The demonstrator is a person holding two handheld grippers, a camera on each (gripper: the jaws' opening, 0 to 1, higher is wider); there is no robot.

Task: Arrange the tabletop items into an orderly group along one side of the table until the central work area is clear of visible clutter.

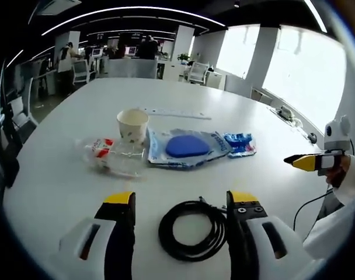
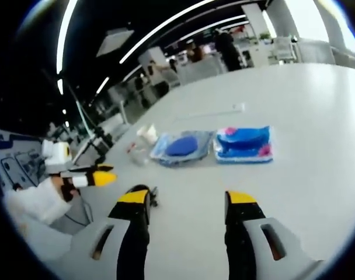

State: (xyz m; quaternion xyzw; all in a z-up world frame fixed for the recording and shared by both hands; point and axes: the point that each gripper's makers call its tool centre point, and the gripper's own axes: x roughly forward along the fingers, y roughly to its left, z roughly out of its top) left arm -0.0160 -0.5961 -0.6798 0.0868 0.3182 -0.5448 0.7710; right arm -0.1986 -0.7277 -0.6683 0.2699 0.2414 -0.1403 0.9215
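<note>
On the white table [image 1: 66, 186] lie a coiled black cable [image 1: 192, 228], a clear plastic bottle [image 1: 110, 153] on its side, a paper cup [image 1: 132, 124], a clear bag with a blue pad [image 1: 183, 146] and a blue packet [image 1: 240, 143]. My left gripper [image 1: 182, 201] is open, its jaws either side of the cable. The right gripper [image 1: 309, 161] shows at the right edge. In the right gripper view, my right gripper [image 2: 189, 198] is open over bare table, with the blue packet [image 2: 243, 143], the bagged pad [image 2: 181, 146], the cup [image 2: 147, 133] and the bottle [image 2: 138, 153] ahead. The left gripper [image 2: 96, 175] enters from the left.
A long white strip [image 1: 174, 112] lies beyond the cup. A thin black cord [image 1: 306, 205] trails off the table's right edge. Office chairs [image 1: 78, 71] and desks stand past the far end. A person's white sleeve [image 2: 34, 201] holds the left gripper.
</note>
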